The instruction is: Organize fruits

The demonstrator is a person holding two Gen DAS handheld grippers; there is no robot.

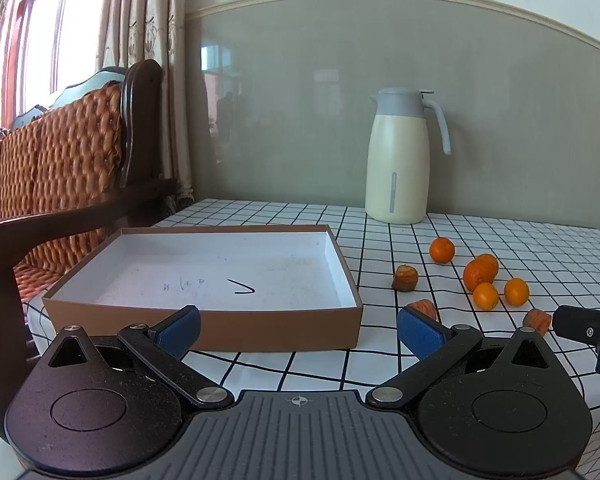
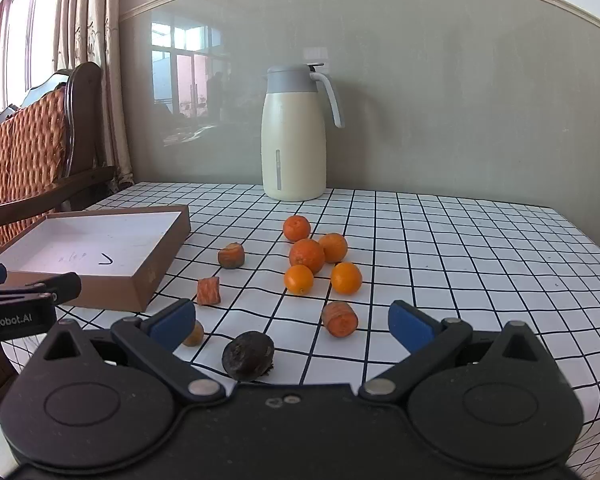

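A shallow brown box (image 1: 204, 322) with a white, empty inside lies on the checked tablecloth; it also shows in the right wrist view (image 2: 140, 284). Several small oranges (image 2: 306, 255) sit in a cluster right of it, also seen in the left wrist view (image 1: 478, 274). Carrot pieces (image 2: 340, 319) (image 2: 209, 290) (image 2: 231, 256) lie around them. A dark round fruit (image 2: 248, 355) lies between my right gripper's fingers. My left gripper (image 1: 298, 326) is open in front of the box. My right gripper (image 2: 292, 322) is open and empty, low over the table's front.
A cream thermos jug (image 2: 294, 136) stands at the back by the wall. A small yellowish piece (image 2: 194, 335) lies partly behind the right gripper's left finger. A wooden sofa (image 1: 60, 168) with woven cushions stands left of the table. The left gripper's tip shows in the right wrist view (image 2: 28, 292).
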